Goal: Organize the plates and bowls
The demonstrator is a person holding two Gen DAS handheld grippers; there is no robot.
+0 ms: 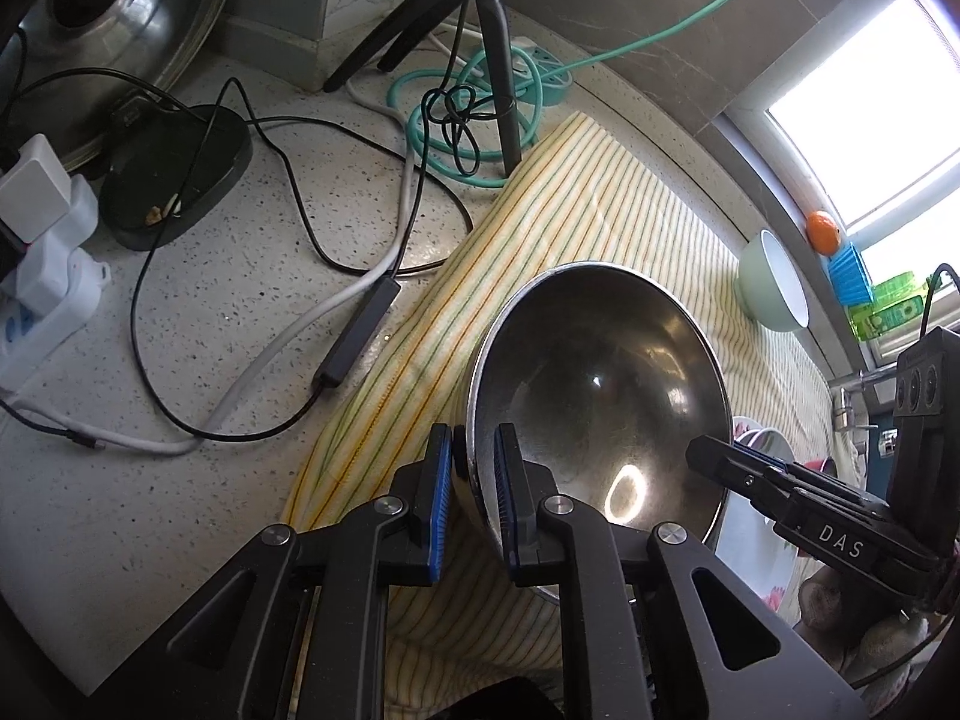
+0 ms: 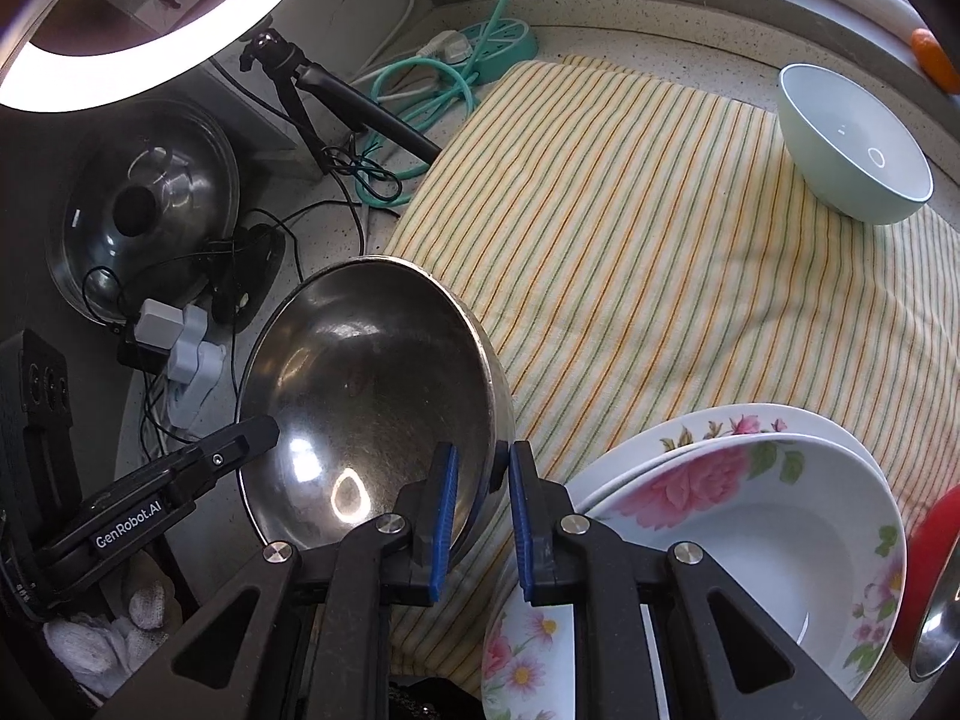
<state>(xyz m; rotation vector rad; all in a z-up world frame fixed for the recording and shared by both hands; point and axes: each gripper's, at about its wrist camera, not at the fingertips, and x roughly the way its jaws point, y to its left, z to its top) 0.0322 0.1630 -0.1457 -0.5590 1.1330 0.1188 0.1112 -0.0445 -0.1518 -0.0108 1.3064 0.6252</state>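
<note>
A large steel bowl [image 1: 600, 384] [image 2: 372, 384] is tilted over the striped cloth [image 1: 570, 192] [image 2: 630, 240]. My left gripper [image 1: 474, 480] is shut on its rim on one side, blue pads inside and outside the wall. On the opposite side, my right gripper [image 2: 483, 504] is shut on the rim in the same way. Each gripper shows in the other's view: the right gripper [image 1: 708, 450] and the left gripper [image 2: 264, 429]. Stacked floral plates [image 2: 750, 516] [image 1: 762, 540] lie beside the steel bowl. A mint-green bowl [image 2: 852, 144] [image 1: 774, 282] stands upright at the cloth's far corner.
A tripod [image 1: 420, 30], tangled cables [image 1: 456, 120], a white power strip [image 1: 42, 276] and a steel pot lid [image 2: 144, 216] crowd the speckled counter left of the cloth. A red item [image 2: 936, 540] sits by the plates. An orange [image 1: 822, 231] rests on the window sill.
</note>
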